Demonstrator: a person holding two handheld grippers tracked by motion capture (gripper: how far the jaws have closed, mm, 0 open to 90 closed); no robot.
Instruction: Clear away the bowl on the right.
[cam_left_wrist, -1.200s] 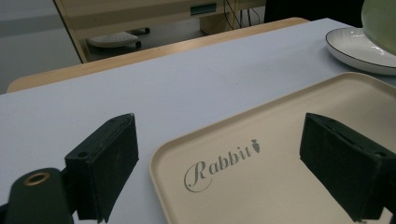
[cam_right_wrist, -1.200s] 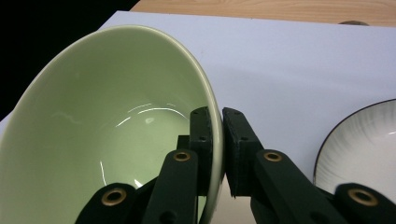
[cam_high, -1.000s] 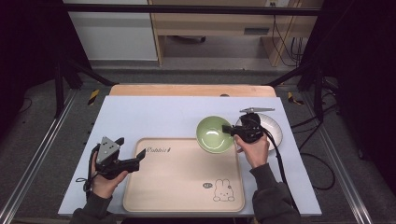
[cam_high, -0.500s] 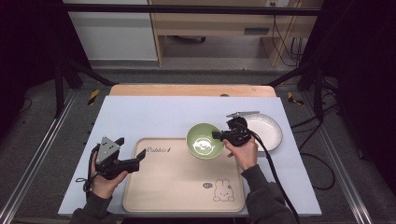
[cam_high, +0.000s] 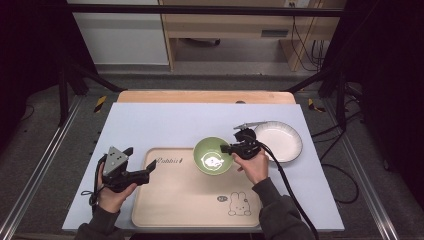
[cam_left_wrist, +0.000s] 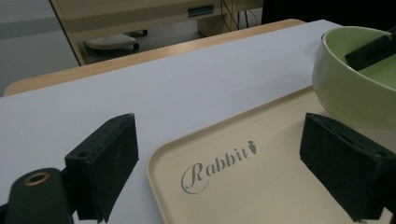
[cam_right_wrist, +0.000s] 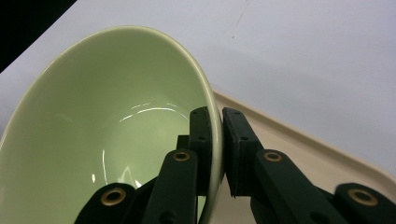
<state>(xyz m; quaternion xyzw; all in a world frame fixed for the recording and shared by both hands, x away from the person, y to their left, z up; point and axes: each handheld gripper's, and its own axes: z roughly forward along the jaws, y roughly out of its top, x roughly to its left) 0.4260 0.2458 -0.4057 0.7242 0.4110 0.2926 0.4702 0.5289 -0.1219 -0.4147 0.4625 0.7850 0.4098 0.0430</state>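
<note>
You had just carried the green bowl (cam_high: 213, 156) off the white plate (cam_high: 278, 141) to the rabbit tray's (cam_high: 185, 200) upper right edge. Your right gripper (cam_high: 226, 148) pinched its rim, mouth upward, round, no long axis. Your left gripper (cam_high: 145, 175) waited with jaws apart, holding nothing.

Pale green bowl (cam_high: 212, 155), beige rabbit-printed tray (cam_high: 180, 200), white plate (cam_high: 280, 140), black gripper (cam_high: 227, 149).

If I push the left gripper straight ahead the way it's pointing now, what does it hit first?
Probably the green bowl. The left gripper stands open, low over the tray, and aims along it toward the bowl, which the right gripper holds by its rim. Depth is uncertain.
</note>
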